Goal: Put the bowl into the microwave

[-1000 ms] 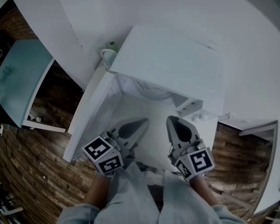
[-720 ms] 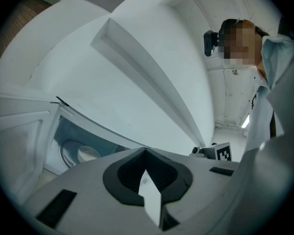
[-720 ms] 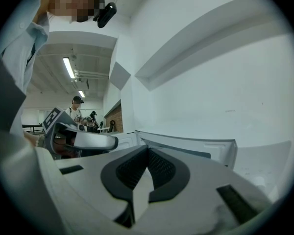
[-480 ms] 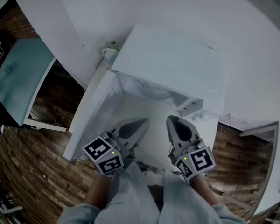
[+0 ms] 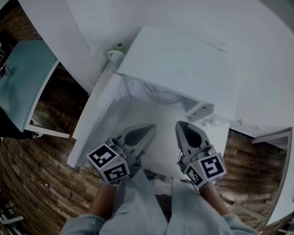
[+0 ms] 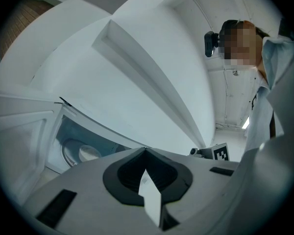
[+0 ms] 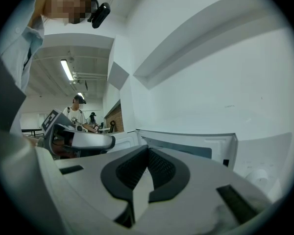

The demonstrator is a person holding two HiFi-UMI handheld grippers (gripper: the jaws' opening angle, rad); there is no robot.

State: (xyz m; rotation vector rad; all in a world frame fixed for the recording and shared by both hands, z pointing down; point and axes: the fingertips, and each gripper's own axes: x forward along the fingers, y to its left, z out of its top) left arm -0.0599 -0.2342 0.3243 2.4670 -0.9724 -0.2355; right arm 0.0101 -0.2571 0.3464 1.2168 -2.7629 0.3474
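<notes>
microwave, white, door swung open to the left; near its front, left gripper and right gripper clenched, empty; black-and-white square markers on cubes.

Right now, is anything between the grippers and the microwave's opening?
Nothing visible. The microwave door is swung open leftward; the left gripper and right gripper, both shut and empty, face the cavity. A round white thing lies inside, bowl or turntable unclear.
</notes>
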